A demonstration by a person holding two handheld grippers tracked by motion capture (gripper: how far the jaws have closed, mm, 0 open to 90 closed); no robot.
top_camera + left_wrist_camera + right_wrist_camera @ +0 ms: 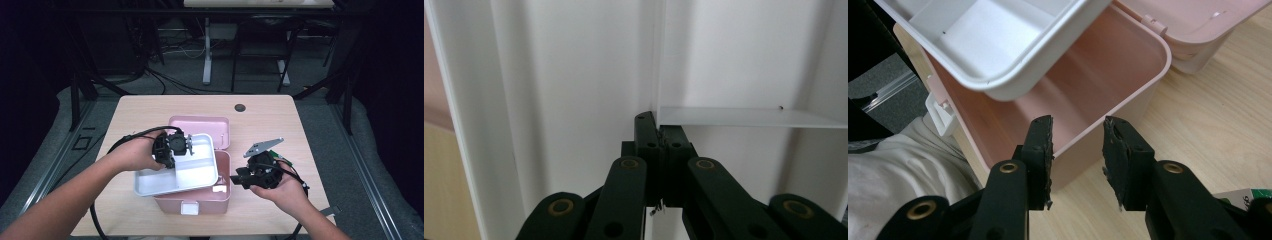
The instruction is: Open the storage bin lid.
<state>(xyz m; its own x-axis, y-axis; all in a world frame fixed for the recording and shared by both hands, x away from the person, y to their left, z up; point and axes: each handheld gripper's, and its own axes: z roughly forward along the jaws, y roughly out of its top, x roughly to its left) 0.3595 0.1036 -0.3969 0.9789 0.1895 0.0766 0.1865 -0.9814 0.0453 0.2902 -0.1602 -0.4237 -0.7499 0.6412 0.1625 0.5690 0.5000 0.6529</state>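
A white divided tray (195, 172) hangs tilted over an open pink box (200, 202), whose lid (200, 125) lies back behind it. My left gripper (181, 145) comes in from the left over the tray and is shut on its thin divider wall (734, 117); the jaws (660, 135) meet on that wall's edge, with the tray floor (574, 75) beyond. My right gripper (235, 178) sits just right of the box, pointing at its side. Its jaws (1077, 135) stand apart by the box's rim (1128, 100) without pressing on it; the tray (998, 45) hovers above the box's hollow.
The box has a white latch (189, 207) on its front wall, near the table's front edge. A round dark hole (240, 107) sits at the back of the wooden table (280, 120). A black cable (135, 135) loops from the left gripper.
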